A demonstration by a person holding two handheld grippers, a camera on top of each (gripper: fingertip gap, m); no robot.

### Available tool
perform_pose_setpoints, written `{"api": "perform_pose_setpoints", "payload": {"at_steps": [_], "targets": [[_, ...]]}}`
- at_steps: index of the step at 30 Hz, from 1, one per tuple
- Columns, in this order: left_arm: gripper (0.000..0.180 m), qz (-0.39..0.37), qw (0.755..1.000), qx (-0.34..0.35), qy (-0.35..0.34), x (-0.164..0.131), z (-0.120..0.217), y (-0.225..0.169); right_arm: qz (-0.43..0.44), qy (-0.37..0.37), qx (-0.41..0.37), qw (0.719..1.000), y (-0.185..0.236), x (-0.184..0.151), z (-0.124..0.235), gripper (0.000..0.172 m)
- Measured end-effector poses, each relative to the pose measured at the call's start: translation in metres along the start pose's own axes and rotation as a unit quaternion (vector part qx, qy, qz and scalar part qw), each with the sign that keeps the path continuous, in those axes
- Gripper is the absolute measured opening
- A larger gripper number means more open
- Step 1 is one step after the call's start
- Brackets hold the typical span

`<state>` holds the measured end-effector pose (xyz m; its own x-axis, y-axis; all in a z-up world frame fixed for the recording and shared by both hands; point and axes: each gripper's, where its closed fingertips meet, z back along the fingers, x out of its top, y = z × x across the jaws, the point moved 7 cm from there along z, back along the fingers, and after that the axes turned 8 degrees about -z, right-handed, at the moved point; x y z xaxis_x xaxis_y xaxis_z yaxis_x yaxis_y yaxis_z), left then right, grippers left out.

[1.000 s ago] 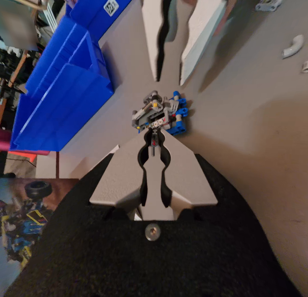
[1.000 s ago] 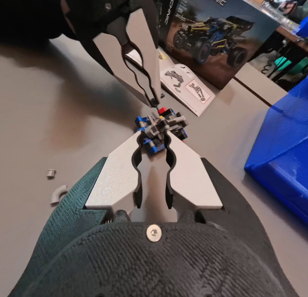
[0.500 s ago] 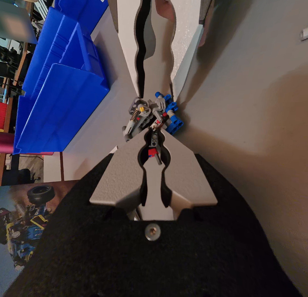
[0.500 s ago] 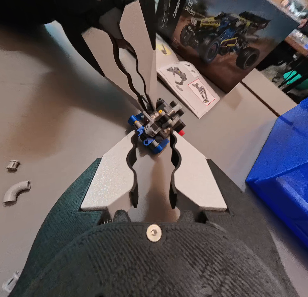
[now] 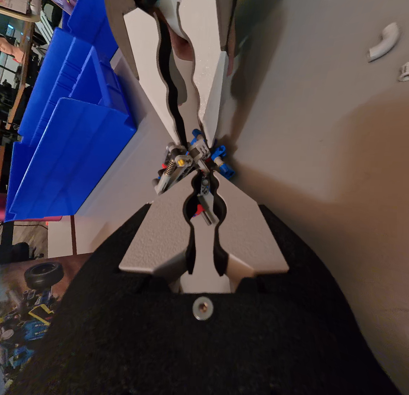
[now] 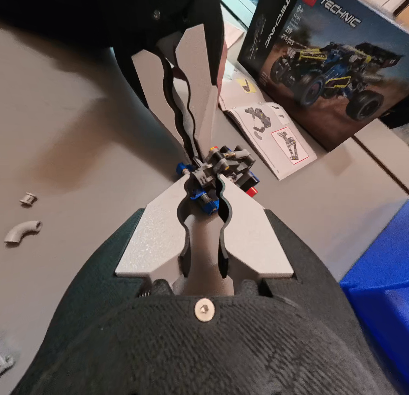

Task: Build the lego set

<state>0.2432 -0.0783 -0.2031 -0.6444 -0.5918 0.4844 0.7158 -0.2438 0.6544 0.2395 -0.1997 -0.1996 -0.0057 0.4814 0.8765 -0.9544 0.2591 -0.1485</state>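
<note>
- The left claw [image 5: 204, 180] is nearly pressed together, pinching a thin grey axle piece [image 5: 205, 198] that joins the brick assembly [image 5: 190, 160] on the tabletop [image 5: 321, 140].
- The right claw [image 6: 202, 180] is narrowly spread, apparently gripping the assembly's grey and blue end.
- An instruction booklet [image 6: 272, 132] lies nearby.

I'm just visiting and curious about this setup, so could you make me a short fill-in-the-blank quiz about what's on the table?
1. The storage bins beside the table are ____.
2. Both tools close on one small model built of plastic ____.
3. An open instruction ____ lies in front of the picture box.
4. A curved grey piece lies loose on the ____.

Missing words: blue; bricks; booklet; table
</note>
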Motion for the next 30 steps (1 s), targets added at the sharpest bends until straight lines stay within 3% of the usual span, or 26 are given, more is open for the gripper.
{"api": "perform_pose_setpoints", "payload": {"at_steps": [11, 19, 30], "targets": [[0.003, 0.002, 1.0, -0.013, -0.026, 0.001, -0.001, -0.005, -0.194, -0.008, 0.047, 0.98, -0.006, 0.003, 0.003, 0.009], [0.003, 0.006, 1.0, -0.006, -0.021, 0.0, -0.003, -0.006, -0.145, -0.001, 0.01, 0.989, 0.001, 0.004, 0.002, 0.016], [0.003, 0.005, 1.0, -0.008, -0.021, 0.002, -0.005, -0.008, -0.045, 0.02, -0.026, 0.998, 0.009, -0.001, 0.001, 0.005]]}}
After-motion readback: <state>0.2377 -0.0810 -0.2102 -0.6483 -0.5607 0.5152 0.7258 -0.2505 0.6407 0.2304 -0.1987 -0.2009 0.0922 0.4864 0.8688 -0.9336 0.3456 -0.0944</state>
